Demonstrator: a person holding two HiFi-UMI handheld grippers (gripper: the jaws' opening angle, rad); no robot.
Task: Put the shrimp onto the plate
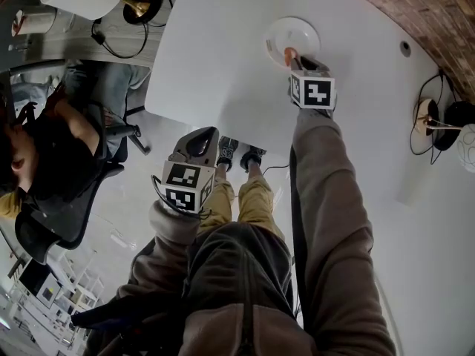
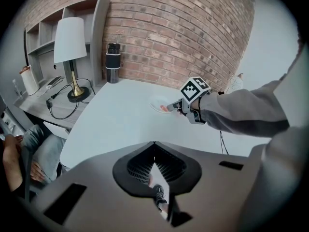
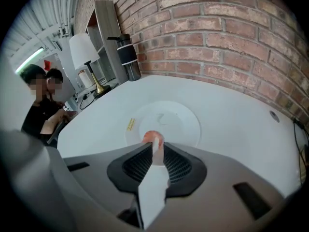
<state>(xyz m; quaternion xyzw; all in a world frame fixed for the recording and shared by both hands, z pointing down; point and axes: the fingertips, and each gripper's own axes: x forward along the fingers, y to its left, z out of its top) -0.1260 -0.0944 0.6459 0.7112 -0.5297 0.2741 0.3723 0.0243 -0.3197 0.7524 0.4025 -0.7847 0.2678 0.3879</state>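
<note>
- Placing step: right gripper (image 3: 154,146) pinches shrimp (image 3: 152,137), jaws narrowed onto it, over plate's (image 3: 186,117) near rim.
- Left gripper (image 2: 154,151): jaws together, empty, well away from plate.
- Next: lower and let go; contact with plate unclear.

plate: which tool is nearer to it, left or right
Right. The right tool is over the plate at its near rim, shut on the shrimp. The left tool is shut and empty, held well back beyond the table edge.
</note>
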